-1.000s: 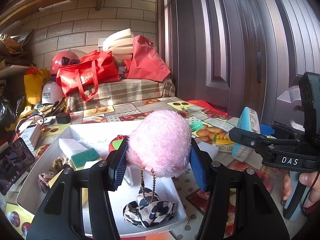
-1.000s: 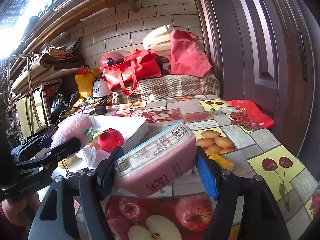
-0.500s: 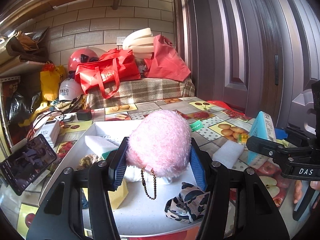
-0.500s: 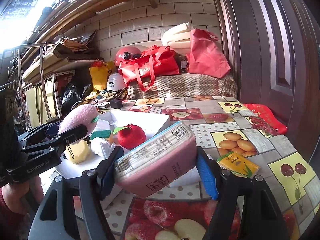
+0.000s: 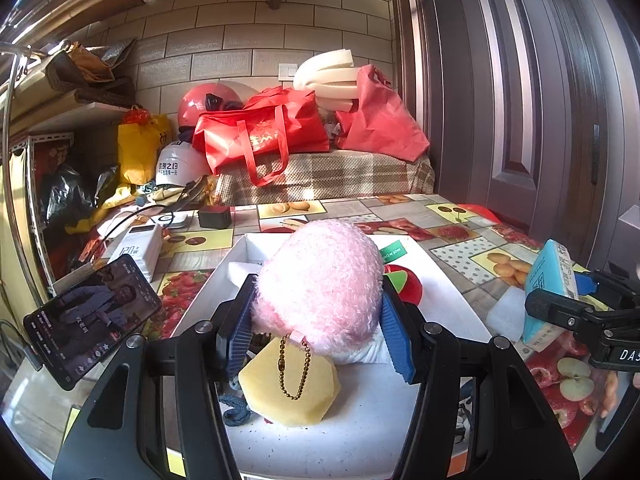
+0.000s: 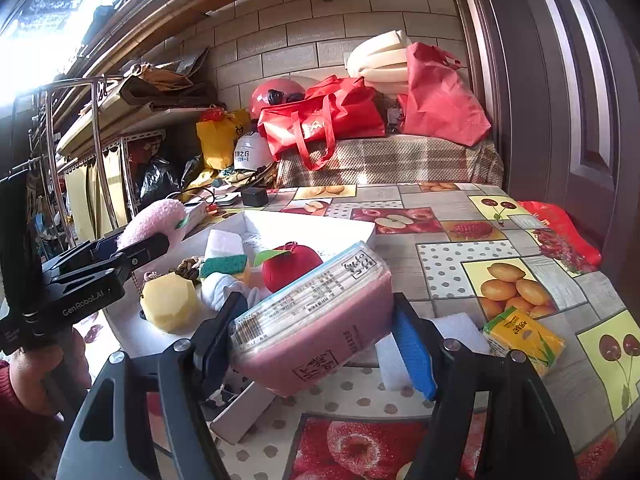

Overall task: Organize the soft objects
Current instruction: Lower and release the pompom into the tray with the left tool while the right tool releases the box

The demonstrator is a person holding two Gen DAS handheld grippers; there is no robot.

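Observation:
My left gripper (image 5: 316, 320) is shut on a fluffy pink plush (image 5: 320, 280) whose bead chain dangles over a yellow sponge (image 5: 290, 384). It hovers above the white tray (image 5: 200, 300). The right wrist view shows the same plush (image 6: 154, 220) at the left, over the tray (image 6: 312, 220). In the tray lie the yellow sponge (image 6: 170, 302), a red apple plush (image 6: 292, 266), a green sponge (image 6: 224, 266) and white cloth. My right gripper (image 6: 316, 340) is shut on a tissue pack (image 6: 312, 320), held tilted just off the tray's near right corner. The pack (image 5: 550, 288) also appears at the far right of the left wrist view.
A phone (image 5: 92, 320) leans on a stand left of the tray, with a white power bank (image 5: 136, 248) behind it. A white foam block (image 6: 460, 328) and a yellow packet (image 6: 524, 338) lie on the fruit-print tablecloth (image 6: 460, 256) to the right. Red bags (image 5: 264, 136) are piled at the back.
My left gripper carried the pink plush leftward over the tray, from above a spotted scrunchie to above the yellow sponge. My right gripper, still holding the tissue pack, drifted left too.

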